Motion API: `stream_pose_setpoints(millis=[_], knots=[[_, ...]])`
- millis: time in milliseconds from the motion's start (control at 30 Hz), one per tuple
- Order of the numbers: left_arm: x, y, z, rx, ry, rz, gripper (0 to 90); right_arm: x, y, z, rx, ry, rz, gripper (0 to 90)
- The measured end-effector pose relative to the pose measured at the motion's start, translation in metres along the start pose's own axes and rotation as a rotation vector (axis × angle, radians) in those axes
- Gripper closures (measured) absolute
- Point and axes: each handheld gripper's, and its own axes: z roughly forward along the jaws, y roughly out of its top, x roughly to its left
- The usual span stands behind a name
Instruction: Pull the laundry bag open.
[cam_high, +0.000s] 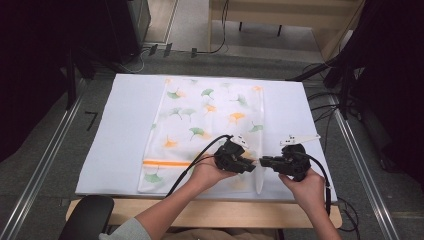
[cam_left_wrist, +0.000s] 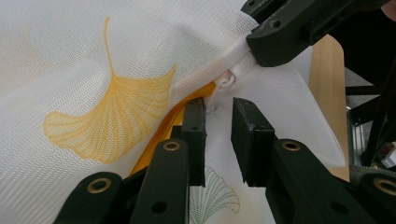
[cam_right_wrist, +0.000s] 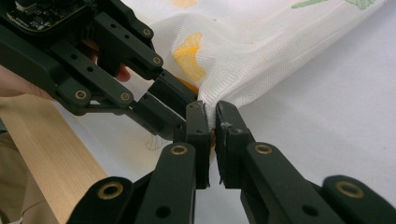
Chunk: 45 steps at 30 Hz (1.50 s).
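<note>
While the person's two forearms come in over the near edge of the counter, both tools meet at the near right corner of a white mesh laundry bag printed with ginkgo leaves. The right hand-held gripper has its jaws pressed together on a fold of the mesh at the bag's corner, holding that end taut and a little raised. Just across from it, tip to tip, the left hand-held gripper has its jaws standing apart, with nothing between them yet. Directly ahead of those open jaws, very close, sits the small white zipper pull, at the end of the orange zipper band that runs away beside the left jaw.

Judging from this, the bracing of the corner is done and the grab of the pull is not: the left jaws need to advance slightly and close on the tab. I cannot tell whether the zipper is open or shut along its length, so how much sliding is left is uncertain.

Beyond both grippers, the rest of the bag lies flat, spread away across the counter.
</note>
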Motion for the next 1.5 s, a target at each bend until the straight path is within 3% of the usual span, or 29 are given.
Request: stream_pose_setpoints(millis=[200, 300, 633, 1100, 1367, 1500], knots=[[0.0013, 0.0015, -0.0026, -0.012, -0.013, -0.009, 85.6, 0.0005, 0.0004, -0.0004, -0.004, 0.006, -0.006, 86.8], [0.0008, 0.002, -0.0028, -0.01, -0.027, -0.013, 86.0, 0.0001, 0.0002, 0.0, -0.002, 0.004, -0.009, 86.8], [-0.0014, 0.0035, 0.0003, -0.004, -0.004, -0.018, 89.5, 0.0035, 0.0014, 0.0015, 0.004, 0.006, -0.018, 86.8], [0.0024, 0.0047, -0.0012, 0.033, -0.011, -0.043, 90.0, 0.0033, 0.0006, 0.0024, 0.017, -0.002, -0.022, 86.8], [0.0045, 0.0045, -0.0021, 0.049, -0.013, -0.035, 90.0, 0.0039, 0.0006, 0.0023, 0.02, -0.003, -0.024, 86.8], [0.0073, 0.0029, -0.0031, 0.067, 0.005, -0.04, 90.0, 0.002, 0.0004, -0.0002, 0.016, -0.006, -0.024, 86.8]])
